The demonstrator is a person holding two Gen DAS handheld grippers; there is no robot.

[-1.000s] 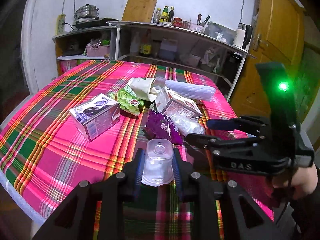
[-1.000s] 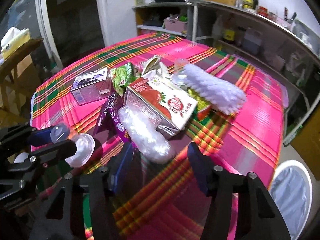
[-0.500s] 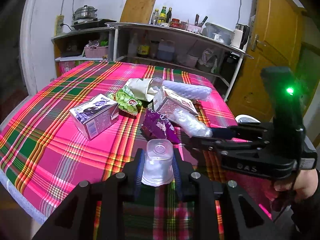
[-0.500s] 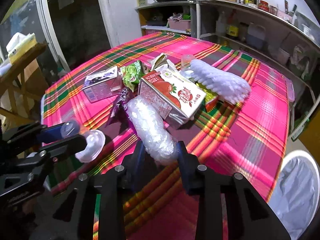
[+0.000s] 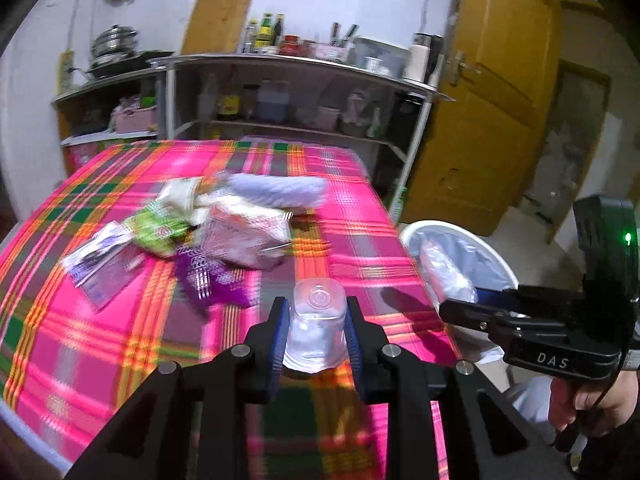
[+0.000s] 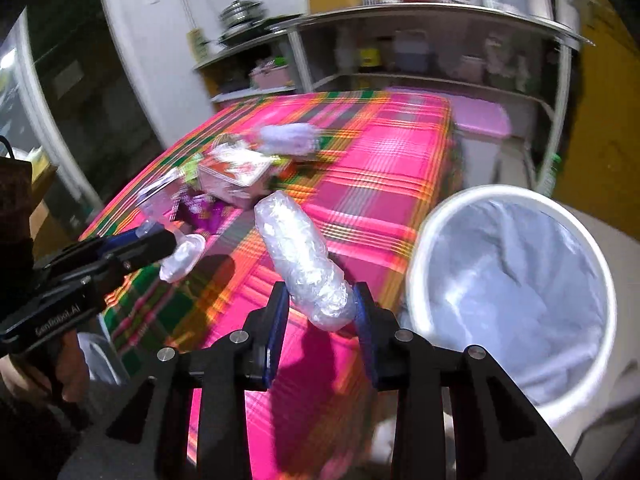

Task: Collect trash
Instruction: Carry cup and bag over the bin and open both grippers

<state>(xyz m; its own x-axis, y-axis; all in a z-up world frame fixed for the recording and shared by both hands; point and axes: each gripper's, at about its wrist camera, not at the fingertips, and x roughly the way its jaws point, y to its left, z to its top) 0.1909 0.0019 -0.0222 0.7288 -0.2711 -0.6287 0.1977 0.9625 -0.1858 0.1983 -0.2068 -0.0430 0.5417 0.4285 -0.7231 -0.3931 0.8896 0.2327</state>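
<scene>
My left gripper [image 5: 316,334] is shut on a clear plastic cup [image 5: 316,326], held bottom-forward above the table's near edge; it also shows in the right wrist view [image 6: 182,258]. My right gripper [image 6: 322,310] is shut on a crumpled clear plastic bag [image 6: 300,254], lifted above the table's right edge beside the white trash bin [image 6: 508,300]. The bag [image 5: 444,270] and the bin [image 5: 460,240] show at the right of the left wrist view. The rest of the trash pile [image 5: 200,232] lies on the pink plaid tablecloth [image 5: 100,340].
The pile holds a red-and-white carton [image 6: 236,174], a purple wrapper [image 5: 208,280], a green packet [image 5: 160,232], a purple carton [image 5: 102,268] and a white foam sleeve [image 5: 280,190]. Metal shelves [image 5: 280,100] stand behind the table, a yellow door [image 5: 480,100] at right.
My right gripper lifted the plastic bag off the table and swung right toward the bin. My left gripper, still holding the cup, also turned right. The pile stayed put.
</scene>
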